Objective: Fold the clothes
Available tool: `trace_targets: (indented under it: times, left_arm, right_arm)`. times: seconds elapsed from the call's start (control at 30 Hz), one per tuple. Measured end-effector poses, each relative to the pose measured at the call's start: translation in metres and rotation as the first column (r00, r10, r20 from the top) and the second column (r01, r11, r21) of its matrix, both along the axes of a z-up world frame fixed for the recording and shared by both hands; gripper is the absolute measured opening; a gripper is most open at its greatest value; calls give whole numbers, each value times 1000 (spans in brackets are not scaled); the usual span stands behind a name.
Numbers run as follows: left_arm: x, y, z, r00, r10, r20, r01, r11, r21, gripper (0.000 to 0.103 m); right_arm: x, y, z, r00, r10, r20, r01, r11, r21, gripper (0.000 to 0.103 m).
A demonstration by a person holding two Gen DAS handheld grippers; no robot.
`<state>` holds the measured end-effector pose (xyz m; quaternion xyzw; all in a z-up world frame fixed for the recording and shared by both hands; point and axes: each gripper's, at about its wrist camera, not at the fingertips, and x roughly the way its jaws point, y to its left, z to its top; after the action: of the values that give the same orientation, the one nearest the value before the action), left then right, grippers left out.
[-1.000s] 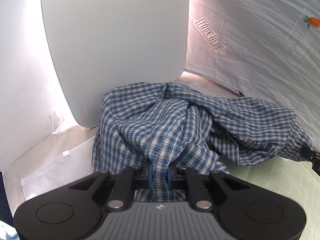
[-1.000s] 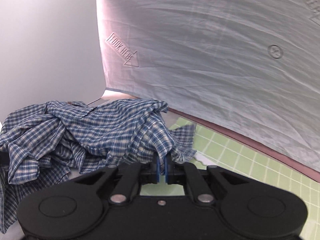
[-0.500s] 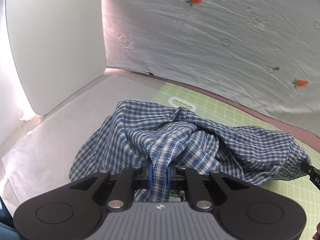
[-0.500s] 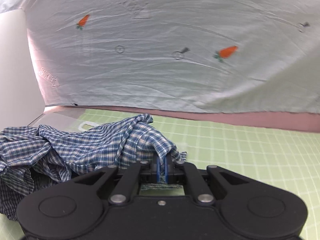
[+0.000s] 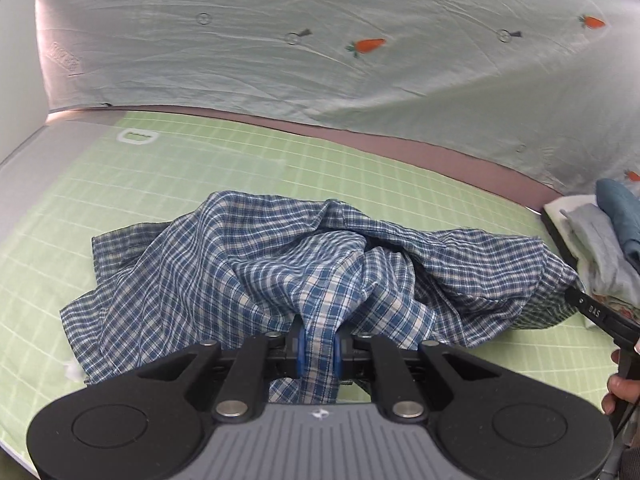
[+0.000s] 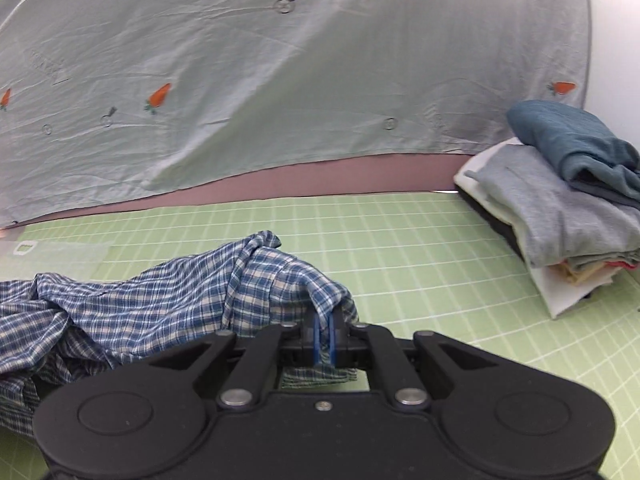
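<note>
A crumpled blue-and-white plaid shirt (image 5: 280, 272) lies bunched on the green grid mat (image 5: 100, 200). My left gripper (image 5: 318, 350) is shut on a fold of the shirt at its near edge. My right gripper (image 6: 325, 340) is shut on another edge of the same shirt (image 6: 160, 296), which trails off to the left in the right wrist view. The right gripper's body also shows at the right edge of the left wrist view (image 5: 600, 314).
A stack of folded clothes (image 6: 560, 200), grey and teal on top, sits on the mat at the right; it also shows in the left wrist view (image 5: 604, 236). A pale cloth backdrop with carrot prints (image 5: 360, 46) hangs behind the mat.
Both grippers have carried the shirt to the right, away from the white wall at the left and onto the green mat. The folded stack has come into view.
</note>
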<state>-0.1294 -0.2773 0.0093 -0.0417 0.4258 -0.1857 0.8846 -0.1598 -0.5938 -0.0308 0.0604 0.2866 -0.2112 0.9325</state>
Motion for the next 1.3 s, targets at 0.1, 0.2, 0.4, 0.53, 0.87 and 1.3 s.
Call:
trace_targets:
  times: [0.1, 0.2, 0.4, 0.53, 0.87, 1.3]
  left_arm:
    - [-11, -22, 3, 999, -49, 8, 49, 999, -11, 14]
    - [-11, -29, 6, 998, -54, 11, 54, 998, -32, 14]
    - [7, 4, 23, 1000, -4, 19, 6, 996, -94, 14]
    - [27, 35, 34, 997, 60, 44, -55, 992, -116, 14]
    - [114, 128, 7, 964, 264, 39, -262, 963, -64, 11]
    - [166, 158, -48, 946, 312, -85, -312, 950, 21, 49]
  right_arm:
    - [-14, -32, 6, 999, -44, 7, 44, 999, -17, 5]
    - [-17, -44, 12, 998, -53, 28, 54, 998, -27, 5]
    - [-4, -34, 29, 995, -16, 101, 22, 998, -61, 5]
    - [27, -18, 46, 987, -1, 161, 11, 998, -64, 5]
    - [124, 54, 46, 974, 94, 204, -84, 995, -58, 5]
    - [113, 95, -23, 994, -110, 29, 108, 992, 66, 79]
